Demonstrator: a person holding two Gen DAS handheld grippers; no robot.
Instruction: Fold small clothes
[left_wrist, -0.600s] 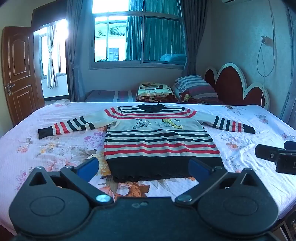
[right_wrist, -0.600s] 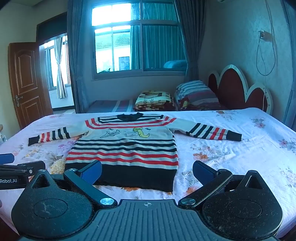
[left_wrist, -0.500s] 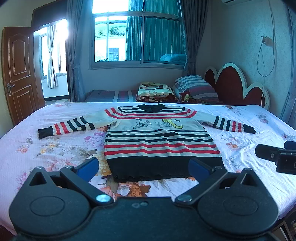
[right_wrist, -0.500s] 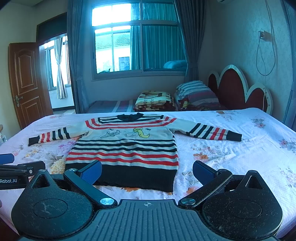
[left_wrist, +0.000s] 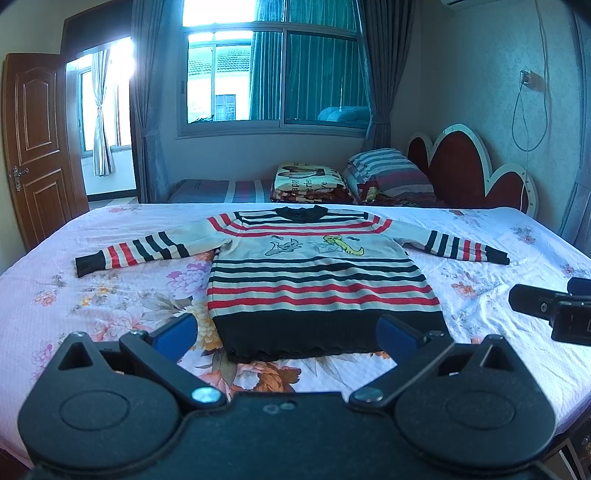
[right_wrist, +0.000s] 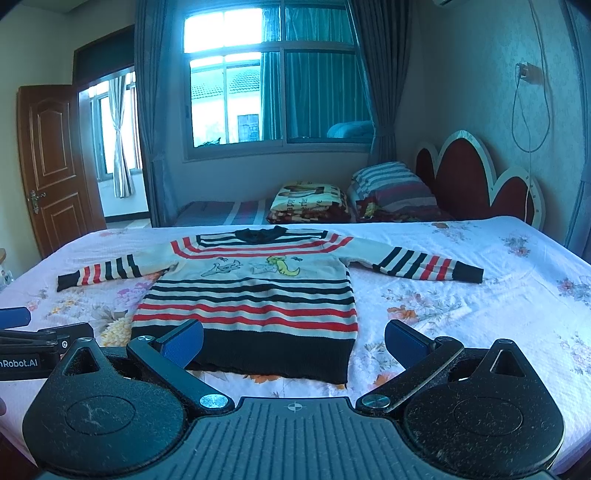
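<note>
A small striped sweater (left_wrist: 314, 280) in cream, red and black lies flat and face up on the bed, both sleeves spread out to the sides, black hem nearest me. It also shows in the right wrist view (right_wrist: 251, 295). My left gripper (left_wrist: 286, 334) is open and empty, held above the bed's near edge just short of the hem. My right gripper (right_wrist: 293, 338) is open and empty, beside the left one, in front of the hem's right part. Each gripper shows at the edge of the other's view.
The bed has a pink floral sheet (left_wrist: 92, 295). A red and white headboard (left_wrist: 469, 173) stands at the right, with a striped pillow (left_wrist: 391, 173) and folded blankets (left_wrist: 306, 181) beyond the bed. A window and an open door are behind.
</note>
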